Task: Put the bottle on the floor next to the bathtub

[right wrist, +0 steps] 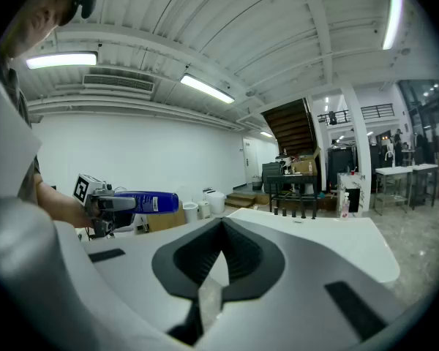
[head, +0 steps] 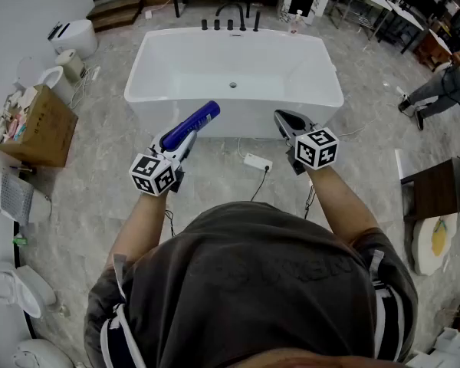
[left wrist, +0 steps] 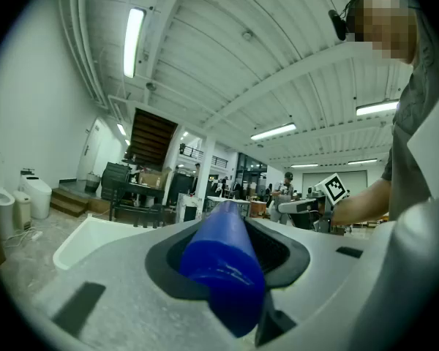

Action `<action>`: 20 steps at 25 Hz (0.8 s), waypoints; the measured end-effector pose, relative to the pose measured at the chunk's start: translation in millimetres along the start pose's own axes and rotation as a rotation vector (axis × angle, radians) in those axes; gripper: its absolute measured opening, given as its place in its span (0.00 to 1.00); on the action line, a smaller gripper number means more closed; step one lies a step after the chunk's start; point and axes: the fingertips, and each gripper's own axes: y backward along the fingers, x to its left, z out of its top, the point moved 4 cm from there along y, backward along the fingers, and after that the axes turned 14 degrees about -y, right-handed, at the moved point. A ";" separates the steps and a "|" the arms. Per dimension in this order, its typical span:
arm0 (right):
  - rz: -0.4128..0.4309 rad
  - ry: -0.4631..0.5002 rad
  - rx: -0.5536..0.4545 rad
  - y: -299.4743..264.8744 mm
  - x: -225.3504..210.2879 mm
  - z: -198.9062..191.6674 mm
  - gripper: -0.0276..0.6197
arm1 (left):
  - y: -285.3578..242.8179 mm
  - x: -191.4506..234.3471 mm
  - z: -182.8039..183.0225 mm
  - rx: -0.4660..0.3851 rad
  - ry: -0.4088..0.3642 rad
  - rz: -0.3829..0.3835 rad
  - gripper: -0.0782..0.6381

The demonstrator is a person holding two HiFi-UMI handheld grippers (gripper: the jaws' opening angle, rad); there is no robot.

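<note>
Left jaws: closed around a blue bottle (head: pixel 193 121), gripped by the left gripper (head: pixel 181 138).
Right jaws: pressed together, nothing held by the right gripper (head: pixel 286 121).
Bottle position: raised and tilted above the floor (head: pixel 215 186), pointed at the white bathtub (head: pixel 328 83).

Bright and even in all three views, lit from long ceiling tubes (left wrist: pixel 134 41) burnt out to white glare, with only faint, soft shadows on the pale floor (head: pixel 84 198) and a washed-out sheen on the white bathtub (head: pixel 234 67). Strongly bowed fisheye-fashion in both gripper views, straight beams curved and the corners cut off in black. Sharp enough in the distance, soft and smeared up close on the blue bottle (left wrist: pixel 223 262).
</note>
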 end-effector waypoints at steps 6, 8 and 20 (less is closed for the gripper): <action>0.002 0.015 0.005 3.7 -5.9 2.1 0.03 | -6.7 -5.1 2.6 0.005 -0.004 0.000 0.31; 0.002 0.018 -0.003 6.7 -7.8 4.3 0.03 | -8.4 -8.0 5.2 0.004 -0.006 0.003 0.31; -0.006 -0.001 0.021 17.1 -36.2 -7.9 0.03 | -16.4 -26.7 0.0 -0.039 0.067 0.030 0.31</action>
